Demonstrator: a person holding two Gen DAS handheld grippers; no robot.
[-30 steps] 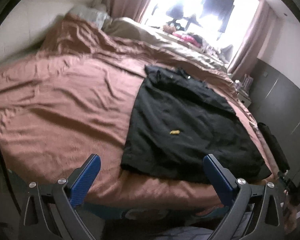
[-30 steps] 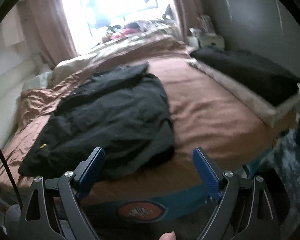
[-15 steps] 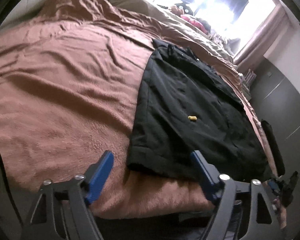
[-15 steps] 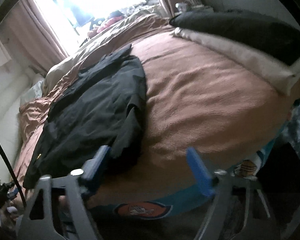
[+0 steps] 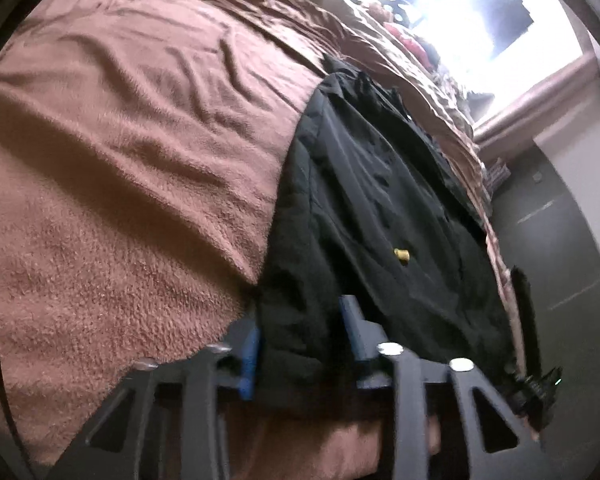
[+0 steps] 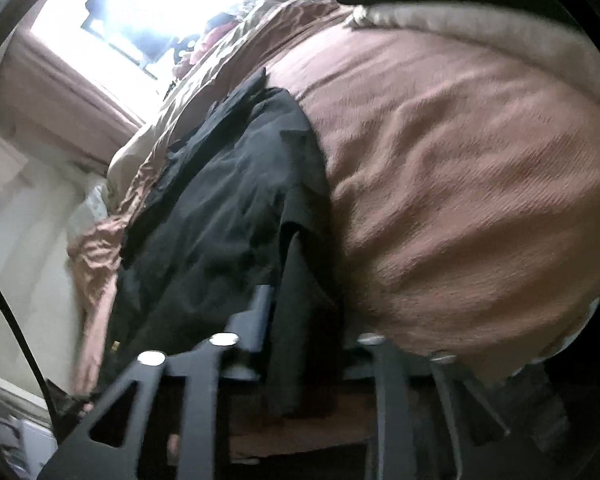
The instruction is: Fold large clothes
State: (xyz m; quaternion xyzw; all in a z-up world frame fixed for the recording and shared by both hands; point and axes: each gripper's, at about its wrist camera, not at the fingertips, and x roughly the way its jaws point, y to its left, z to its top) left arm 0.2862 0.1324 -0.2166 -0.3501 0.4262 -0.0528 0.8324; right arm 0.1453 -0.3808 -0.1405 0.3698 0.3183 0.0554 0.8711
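Both hand-held grippers pinch the garment's near corners.
The left hand-held gripper (image 5: 300,344) and right hand-held gripper (image 6: 304,320) have just been closing, dark garment (image 5: 372,200) between the jaws; it lies flat on the bed (image 5: 120,160), soft, light, likely to droop, so hem corners suit.

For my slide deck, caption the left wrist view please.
Left gripper closing on the black garment's near hem on the brown blanket.

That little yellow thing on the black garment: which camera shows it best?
The left wrist view: the yellow thing sits clear on the black garment. In the right wrist view it is only a dim speck at the garment's edge.
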